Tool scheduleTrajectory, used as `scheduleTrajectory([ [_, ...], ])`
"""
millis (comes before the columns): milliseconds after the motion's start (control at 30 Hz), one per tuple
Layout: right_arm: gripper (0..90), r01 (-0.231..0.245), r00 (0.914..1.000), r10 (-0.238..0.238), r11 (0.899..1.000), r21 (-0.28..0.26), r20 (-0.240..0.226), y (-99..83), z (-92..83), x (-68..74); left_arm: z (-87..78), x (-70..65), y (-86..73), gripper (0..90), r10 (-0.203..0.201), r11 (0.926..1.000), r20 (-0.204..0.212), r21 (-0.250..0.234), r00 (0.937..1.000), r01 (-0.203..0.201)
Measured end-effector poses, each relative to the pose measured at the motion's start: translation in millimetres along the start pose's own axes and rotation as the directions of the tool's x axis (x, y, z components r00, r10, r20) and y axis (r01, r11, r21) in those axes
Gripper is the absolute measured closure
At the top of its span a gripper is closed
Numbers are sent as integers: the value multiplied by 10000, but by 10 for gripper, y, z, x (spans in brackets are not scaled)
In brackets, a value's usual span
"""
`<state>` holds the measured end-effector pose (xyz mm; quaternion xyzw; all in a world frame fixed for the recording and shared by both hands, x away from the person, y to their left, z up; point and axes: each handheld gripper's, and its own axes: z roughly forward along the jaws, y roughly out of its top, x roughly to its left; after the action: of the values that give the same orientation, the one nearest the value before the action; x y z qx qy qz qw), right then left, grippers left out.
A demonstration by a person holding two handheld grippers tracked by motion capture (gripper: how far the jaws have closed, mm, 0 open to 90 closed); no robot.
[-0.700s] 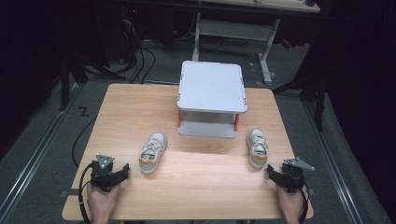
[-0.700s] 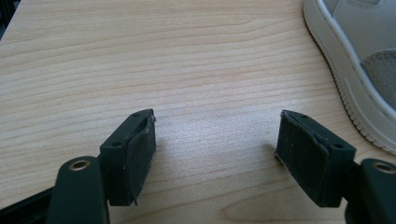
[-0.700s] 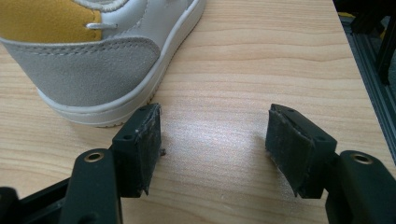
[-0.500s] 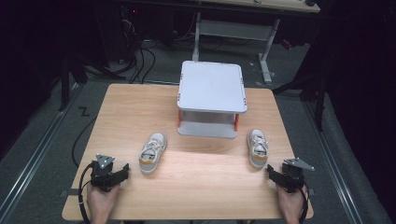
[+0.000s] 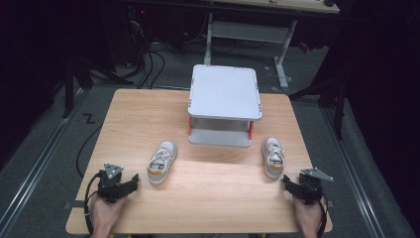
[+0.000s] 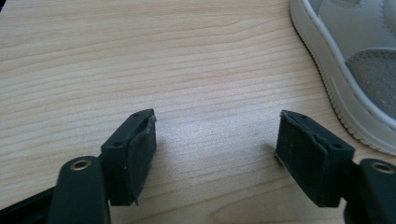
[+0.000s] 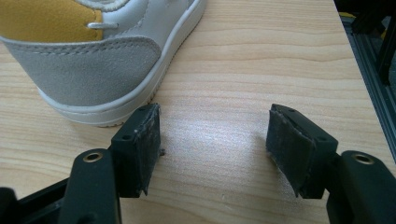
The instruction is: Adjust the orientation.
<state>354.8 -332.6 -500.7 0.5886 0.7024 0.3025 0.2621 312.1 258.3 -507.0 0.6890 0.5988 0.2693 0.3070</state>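
Both grippers rested low at the near edge of the bench (image 5: 208, 198), each with its jaws spread wide and nothing between them. The left gripper (image 5: 124, 182) sat just beside the left shoe (image 5: 162, 162), which lay angled on the wood well in front of the grey shelf stand (image 5: 224, 106). The right gripper (image 5: 293, 184) sat just behind the heel of the right shoe (image 5: 273, 156), which lay beside the stand's right leg.

In the right gripper view the shoe's heel (image 7: 93, 70) stood off to the left of the jaw gap, not in line with it; a straight push forward would likely have caught the sole with one jaw and skidded the shoe toward the stand. The left gripper view showed only the shoe's side wall (image 6: 355, 70), so a grasp there might have pinched soft upper and let it slip. Whether the left jaw already touched the heel rubber was hard to tell.
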Motion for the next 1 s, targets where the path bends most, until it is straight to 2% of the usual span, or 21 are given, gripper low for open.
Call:
scheduleTrajectory([
  [100,351,4,10000,-4,10000,3,-11,0,0,0,-3,-7,35,376,92,9998,73,190,9999,-94],
  [200,351,5,10000,-5,10000,2,-16,0,0,0,-10,-19,54,416,16,9998,239,181,9997,-21],
  [400,351,13,10000,-13,10000,4,-20,0,0,0,-98,-38,136,423,-12,9998,587,-178,9983,23],
  [467,351,16,10000,-16,10000,4,-18,0,0,1,-164,-26,191,418,-129,9991,845,-385,9963,162],
  [600,351,14,10000,-14,10000,6,-20,0,0,1,-223,-28,253,437,-151,9988,1093,-454,9939,202],
  [667,351,12,10000,-12,10000,5,-23,0,0,0,-282,-60,329,446,-181,9979,1407,-592,9899,267],
  [800,350,15,10000,-15,10000,4,-30,0,0,0,-330,-108,427,450,5,9983,1622,-579,9868,90],
  [833,349,12,10000,-12,10000,1,-39,0,0,-1,-346,-156,499,450,64,9987,1917,-518,9814,36],
  [933,348,22,10000,-22,10000,6,-42,0,0,0,-336,-213,613,471,332,9992,2293,-309,9728,-268],
  [1000,348,29,10000,-29,10000,7,-42,0,0,0,-322,-237,648,490,420,9989,2300,-283,9723,-365],
])
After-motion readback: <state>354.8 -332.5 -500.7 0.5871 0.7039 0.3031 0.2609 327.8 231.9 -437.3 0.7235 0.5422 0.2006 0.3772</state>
